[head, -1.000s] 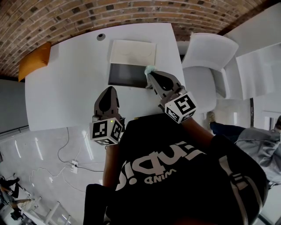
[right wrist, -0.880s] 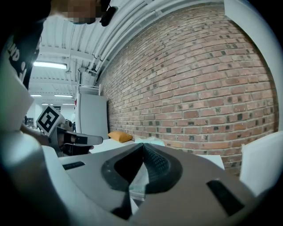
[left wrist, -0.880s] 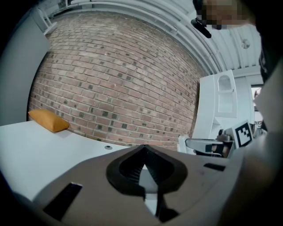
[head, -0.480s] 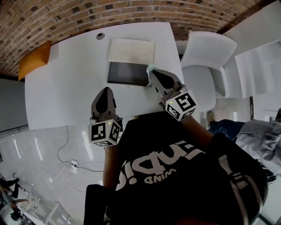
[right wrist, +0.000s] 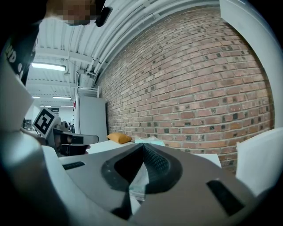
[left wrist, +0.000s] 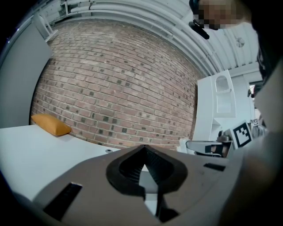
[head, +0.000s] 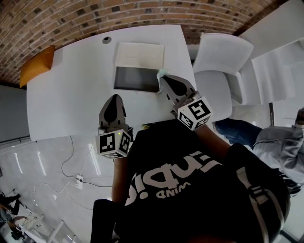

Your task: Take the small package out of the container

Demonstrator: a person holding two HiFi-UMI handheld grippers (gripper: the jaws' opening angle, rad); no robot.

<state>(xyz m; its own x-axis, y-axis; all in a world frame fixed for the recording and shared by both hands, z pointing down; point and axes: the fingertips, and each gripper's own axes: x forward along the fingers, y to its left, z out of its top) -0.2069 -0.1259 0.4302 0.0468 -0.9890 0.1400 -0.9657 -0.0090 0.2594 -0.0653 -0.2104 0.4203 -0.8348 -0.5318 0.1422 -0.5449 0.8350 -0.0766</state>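
Package [head: 162, 73], a small pale-green pouch, sits at the tip of my right tongs [head: 163, 79], which pinch it by a thin clear edge of film. It is at the near right corner of the dark container [head: 130, 79] on the white bench [head: 71, 95]. My left tongs [head: 116, 98] are pressed together on nothing, nearer and to the left. I judge the pouch light, soft and limp, with slippery film. A hold deeper on the seam looks safer than the flimsy margin.

An office-like room with brick wall [head: 142, 14], white table [head: 76, 95], chair [head: 223, 57].
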